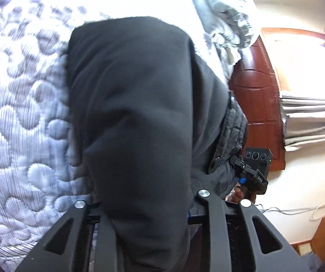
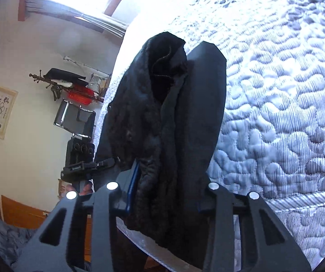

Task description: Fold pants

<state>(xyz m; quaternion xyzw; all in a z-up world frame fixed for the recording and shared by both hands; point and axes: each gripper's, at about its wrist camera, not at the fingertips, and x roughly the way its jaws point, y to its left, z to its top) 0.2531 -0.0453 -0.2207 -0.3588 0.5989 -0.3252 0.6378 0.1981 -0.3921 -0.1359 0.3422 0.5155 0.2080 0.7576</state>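
Note:
Dark grey pants [image 1: 135, 104] hang in front of the left wrist camera and cover the fingers of my left gripper [image 1: 146, 181], which is shut on the cloth. In the right wrist view the pants [image 2: 160, 122] are bunched thickly between the two fingers of my right gripper [image 2: 173, 72], which is shut on them; the right finger [image 2: 207, 86] shows, the left one is mostly hidden. Both hold the pants above the quilted bed [image 1: 22, 104]. The right gripper's body [image 1: 255, 170] shows just right of the pants in the left wrist view.
The white-blue quilted bed cover [image 2: 280, 104] fills the right wrist view's right side. A crumpled grey blanket [image 1: 225, 22] lies at the bed's far end. A wooden headboard [image 1: 253, 104], curtains [image 1: 311, 117] and a window stand beyond. A chair [image 2: 76, 117] and clutter stand by the wall.

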